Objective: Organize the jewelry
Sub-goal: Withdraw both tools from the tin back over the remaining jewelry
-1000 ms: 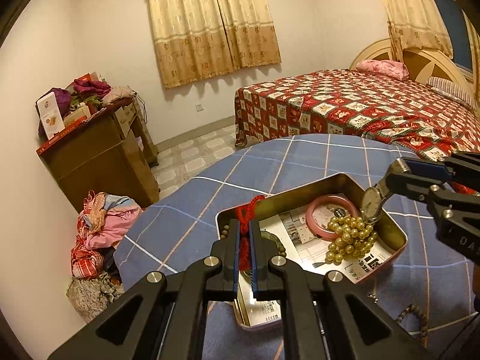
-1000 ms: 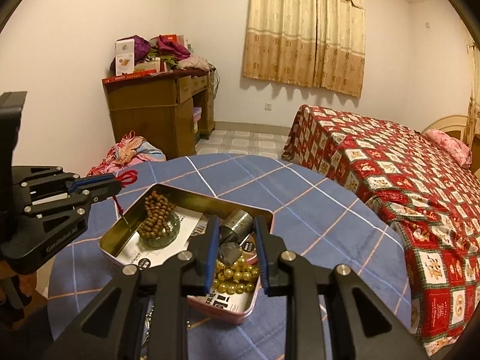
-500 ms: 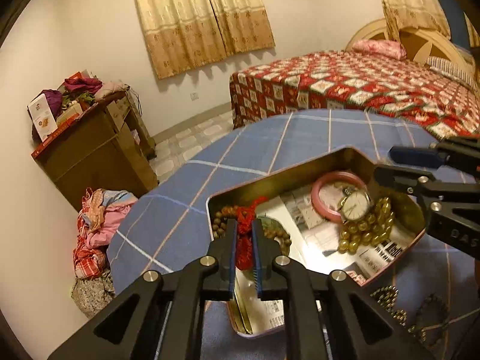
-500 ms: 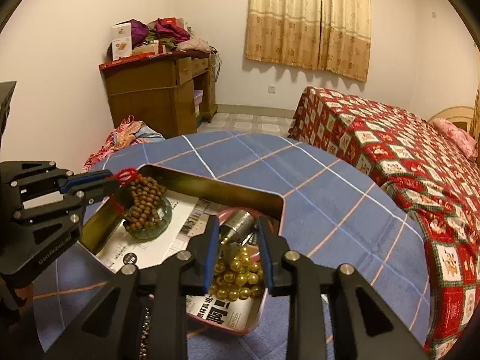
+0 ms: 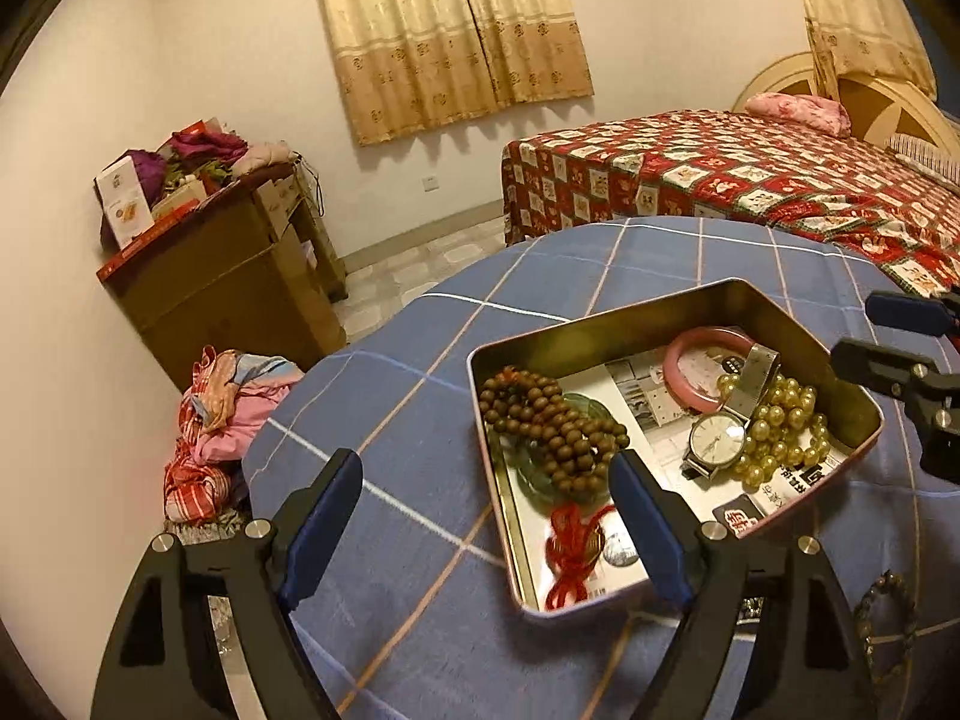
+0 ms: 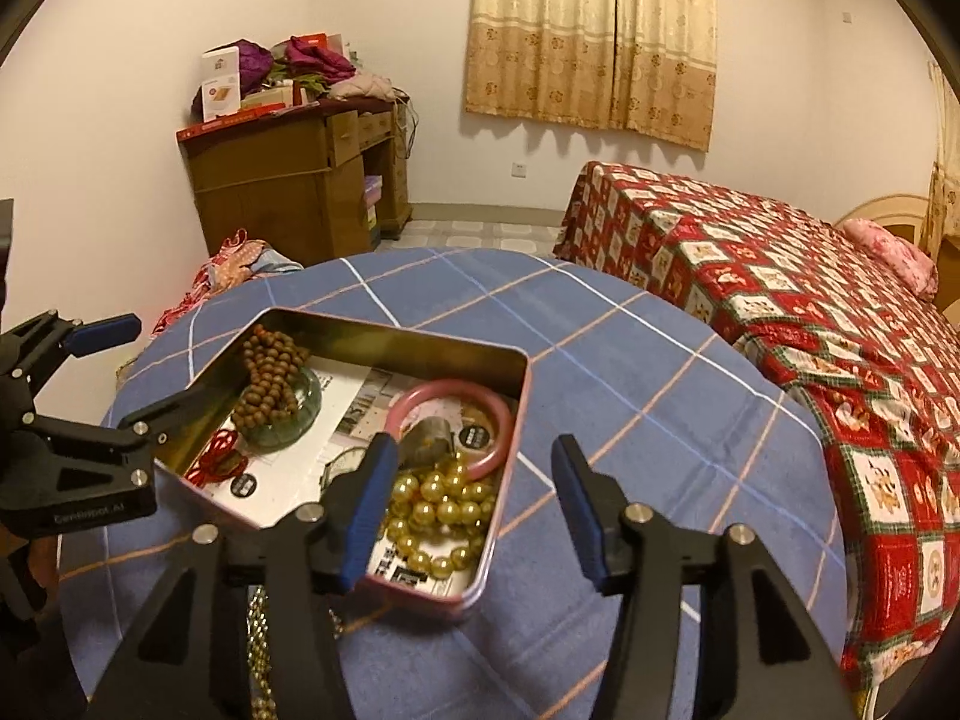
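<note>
Left gripper [image 5: 486,501]: jaws opening, spread wide over the tin's near-left corner; nothing pinched between the fingers, the red cord lying loose below them.
Right gripper [image 6: 474,489]: jaws opening, released; its left finger [image 6: 369,504] hangs over the tin's near-right end, the other over bare cloth, no item clamped.
Tin [image 5: 600,336]: shallow metal box, lid off, on the round table [image 5: 420,396] toward its near edge; printed paper lines the bottom.
Brown wooden beads [image 5: 552,420]: heaped at the tin's left end, on top of a green glass dish [image 5: 540,483].
Red cord tassel [image 5: 570,546]: in the tin's near-left corner, just beside a small coin-like piece (too blurred to identify).
Pink bangle [image 5: 690,354]: flat at the tin's far-right end.
Wristwatch [image 5: 717,441]: face up at the tin's right end, its metal strap rising over the bangle's rim.
Gold pearl beads [image 5: 780,426]: piled against the watch, toward the tin's right wall.
Dark bead string [image 5: 888,606]: outside the tin, on the cloth at the table's near-right edge.
</note>
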`<state>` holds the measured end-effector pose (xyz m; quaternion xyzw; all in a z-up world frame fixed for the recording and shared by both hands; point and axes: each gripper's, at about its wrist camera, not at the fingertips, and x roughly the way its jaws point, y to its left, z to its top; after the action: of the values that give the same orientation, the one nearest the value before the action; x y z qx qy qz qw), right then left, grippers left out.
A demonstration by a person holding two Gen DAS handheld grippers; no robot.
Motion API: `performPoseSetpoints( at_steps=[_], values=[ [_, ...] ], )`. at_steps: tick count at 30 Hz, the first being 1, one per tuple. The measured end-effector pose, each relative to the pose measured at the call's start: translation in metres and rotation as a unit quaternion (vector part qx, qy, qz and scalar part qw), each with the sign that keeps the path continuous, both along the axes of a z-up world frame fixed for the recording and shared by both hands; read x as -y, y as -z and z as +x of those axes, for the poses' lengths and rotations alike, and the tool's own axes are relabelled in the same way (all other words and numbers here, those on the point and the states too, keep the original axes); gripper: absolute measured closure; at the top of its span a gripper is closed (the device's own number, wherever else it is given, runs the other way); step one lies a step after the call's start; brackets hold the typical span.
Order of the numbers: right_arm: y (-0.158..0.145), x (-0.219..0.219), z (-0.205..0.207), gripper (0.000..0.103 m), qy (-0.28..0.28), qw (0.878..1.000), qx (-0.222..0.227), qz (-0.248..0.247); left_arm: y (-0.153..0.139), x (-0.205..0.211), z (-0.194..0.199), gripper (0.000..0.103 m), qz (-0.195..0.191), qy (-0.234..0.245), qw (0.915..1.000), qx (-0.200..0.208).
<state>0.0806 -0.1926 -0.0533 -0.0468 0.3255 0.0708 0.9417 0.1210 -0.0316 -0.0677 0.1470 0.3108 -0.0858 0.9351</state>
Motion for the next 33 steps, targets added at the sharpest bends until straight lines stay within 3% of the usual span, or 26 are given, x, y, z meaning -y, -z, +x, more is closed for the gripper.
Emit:
performPoseSetpoints(
  at_steps=[6, 17, 33],
  values=[
    [0.001, 0.002, -0.014, 0.044, 0.002, 1.000, 0.001, -0.007, -0.009, -0.009, -0.022, 0.019, -0.006, -0.014, 0.9997, 0.018],
    [0.013, 0.008, -0.060, 0.039, 0.004, 1.000, -0.014, -0.009, 0.011, -0.011, -0.073, 0.019, 0.009, -0.011, 0.9998, -0.011],
    [0.049, -0.005, -0.095, 0.039, -0.017, 0.998, -0.064, -0.022, 0.043, 0.006, -0.078, 0.019, 0.025, -0.005, 0.9984, -0.050]
  ],
)
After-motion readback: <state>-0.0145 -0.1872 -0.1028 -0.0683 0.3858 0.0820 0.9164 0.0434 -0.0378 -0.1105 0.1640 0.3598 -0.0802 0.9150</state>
